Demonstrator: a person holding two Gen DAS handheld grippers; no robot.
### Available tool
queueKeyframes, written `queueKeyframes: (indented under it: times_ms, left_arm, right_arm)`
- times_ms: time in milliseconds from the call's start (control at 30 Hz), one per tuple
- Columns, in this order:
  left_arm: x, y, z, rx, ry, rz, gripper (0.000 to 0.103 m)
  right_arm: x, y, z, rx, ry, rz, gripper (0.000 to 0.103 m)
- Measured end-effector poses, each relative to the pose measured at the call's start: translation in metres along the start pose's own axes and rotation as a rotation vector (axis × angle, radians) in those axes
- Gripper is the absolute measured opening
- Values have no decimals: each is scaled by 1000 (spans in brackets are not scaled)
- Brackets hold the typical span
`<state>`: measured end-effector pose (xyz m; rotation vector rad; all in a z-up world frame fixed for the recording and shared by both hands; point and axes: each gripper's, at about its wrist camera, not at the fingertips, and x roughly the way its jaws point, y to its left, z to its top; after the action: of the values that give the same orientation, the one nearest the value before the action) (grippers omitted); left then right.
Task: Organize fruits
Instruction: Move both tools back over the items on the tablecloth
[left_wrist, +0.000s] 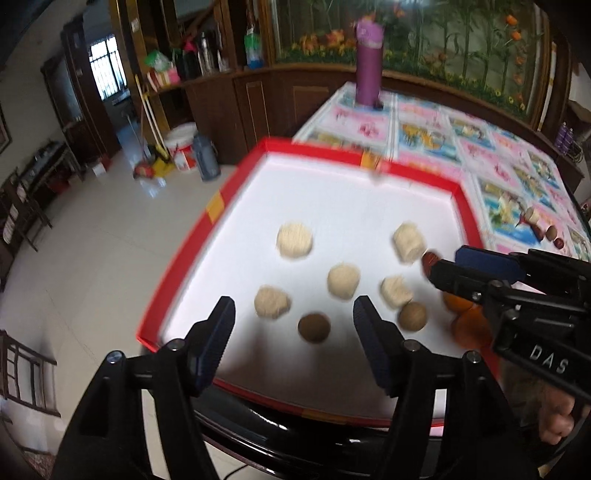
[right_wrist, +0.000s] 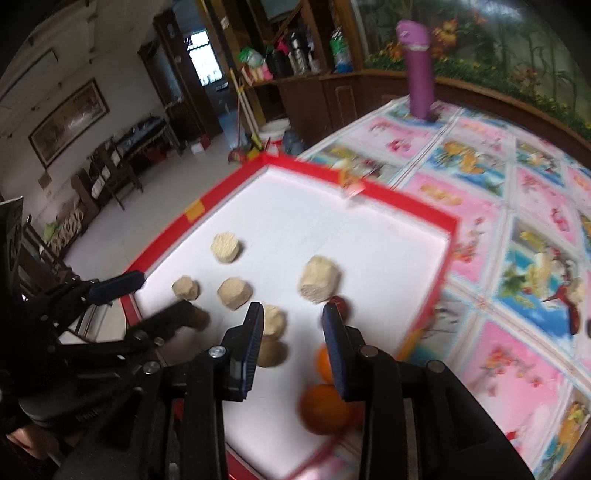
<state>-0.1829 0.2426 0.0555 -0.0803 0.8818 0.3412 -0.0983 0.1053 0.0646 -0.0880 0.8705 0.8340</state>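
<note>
A red-rimmed white tray (left_wrist: 221, 201) (right_wrist: 406, 210) holds several pale beige pieces (left_wrist: 294, 240) (right_wrist: 319, 278), two brown round fruits (left_wrist: 314, 328) (right_wrist: 271, 352), a small red fruit (left_wrist: 430, 258) (right_wrist: 341, 304) and oranges (left_wrist: 472, 328) (right_wrist: 325, 408) at its near right corner. My left gripper (left_wrist: 293, 314) (right_wrist: 159, 295) hangs open above the tray's near side. One brown fruit lies on the tray below its gap, not gripped. My right gripper (right_wrist: 293, 321) (left_wrist: 443, 264) hovers open over the near right part, its fingers beside the oranges and the red fruit, nothing between them.
The tray sits at the left end of a table with a flowery pink cloth (left_wrist: 424, 133) (right_wrist: 480, 184). A tall purple bottle (left_wrist: 367, 62) (right_wrist: 419, 70) stands at the far edge. A few small fruits (left_wrist: 552, 232) (right_wrist: 574, 291) lie on the cloth to the right. The floor drops away on the left.
</note>
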Motion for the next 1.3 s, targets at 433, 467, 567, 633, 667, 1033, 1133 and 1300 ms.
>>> queueKeyframes:
  times_ms: [433,467,567,633,667,1033,1133,1300]
  left_arm:
    - [-23,-111,28,187,-55,-178,77]
    - [-22,-122,30,201,-51,-192,77]
    - [-18,-155,33,246,-46,-240,77]
    - [-13,-177,36,274,-40,-256,77]
    - [-8,-190,39,293,-37,-275,77]
    - [33,-249,60,311,34,-355,77]
    - [31,-257,61,329,26,-366,77]
    - [40,-276,65,335,42,-366,77]
  right_arm:
    - [-78,-134,-41,209,-77,-174,33]
    - [-84,-145,-46,220,-78,-198,33]
    - [-98,-176,-58,257,-74,-264,33]
    - [-107,-201,-65,308,-78,-288,33]
    - [-110,-210,-68,333,-80,-293,33]
    - [-94,-263,-60,390,-58,-361,33]
    - [-86,-267,-58,381,-36,-370,33]
    - [-82,-272,-61,378,-45,-357,30]
